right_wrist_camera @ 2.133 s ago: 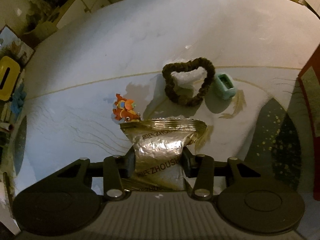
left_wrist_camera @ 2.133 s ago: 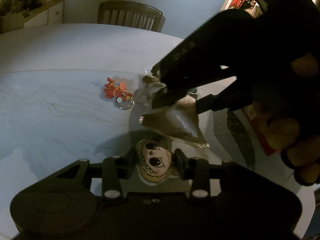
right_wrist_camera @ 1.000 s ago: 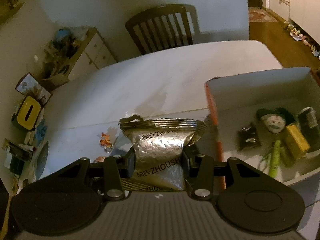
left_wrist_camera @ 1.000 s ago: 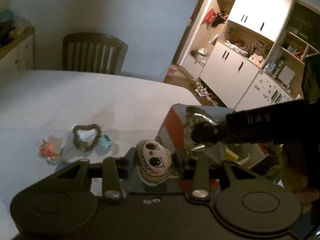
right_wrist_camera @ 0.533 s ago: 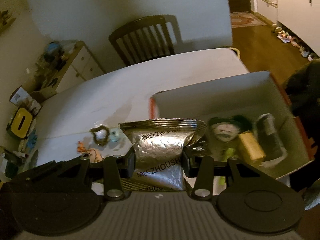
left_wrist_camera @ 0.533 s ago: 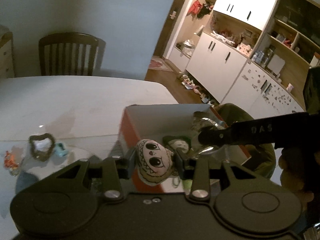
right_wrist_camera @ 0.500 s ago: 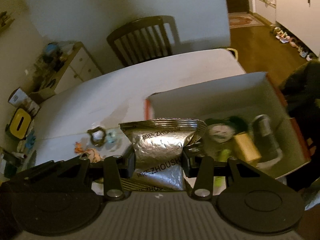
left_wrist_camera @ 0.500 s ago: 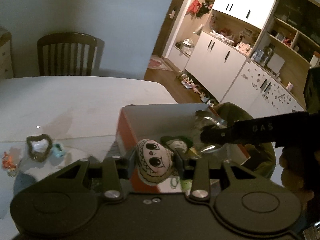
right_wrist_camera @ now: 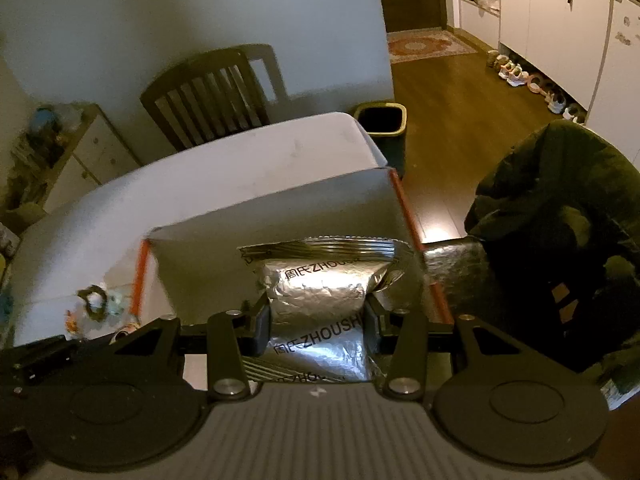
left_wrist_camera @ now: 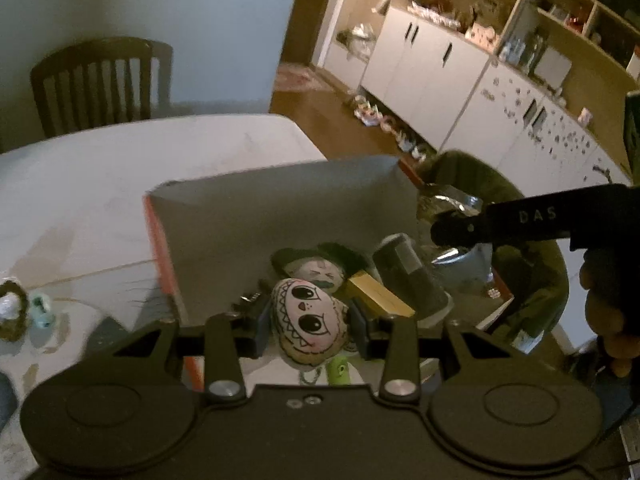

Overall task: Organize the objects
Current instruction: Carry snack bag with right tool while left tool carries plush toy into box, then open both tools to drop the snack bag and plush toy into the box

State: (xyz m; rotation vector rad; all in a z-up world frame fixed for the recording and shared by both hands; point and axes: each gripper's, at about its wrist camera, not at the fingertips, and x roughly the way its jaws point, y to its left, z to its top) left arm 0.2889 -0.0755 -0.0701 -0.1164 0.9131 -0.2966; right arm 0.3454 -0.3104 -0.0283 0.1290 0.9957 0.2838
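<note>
My left gripper (left_wrist_camera: 310, 322) is shut on a small plush face doll (left_wrist_camera: 308, 320) with big black eyes, held above the open orange-edged box (left_wrist_camera: 256, 216). Inside the box lie another plush face (left_wrist_camera: 320, 272), a yellow block (left_wrist_camera: 380, 300), a dark can (left_wrist_camera: 408, 276) and a green item (left_wrist_camera: 338, 370). My right gripper (right_wrist_camera: 318, 316) is shut on a silver foil snack bag (right_wrist_camera: 320, 292), hanging over the right part of the same box (right_wrist_camera: 280, 220). In the left wrist view the right gripper's arm (left_wrist_camera: 520, 224) crosses the box's right edge.
On the white table (right_wrist_camera: 200, 176), left of the box, lie a brown fuzzy ring (right_wrist_camera: 94, 298), a small teal item (left_wrist_camera: 40, 308) and an orange toy (right_wrist_camera: 72, 326). A wooden chair (right_wrist_camera: 208, 92) and a dark bin (right_wrist_camera: 382, 128) stand behind the table. A person's green sleeve (right_wrist_camera: 560, 208) is at right.
Both grippers have swung right from the table's loose items to above the box, each keeping its hold. The box now fills the middle of both views.
</note>
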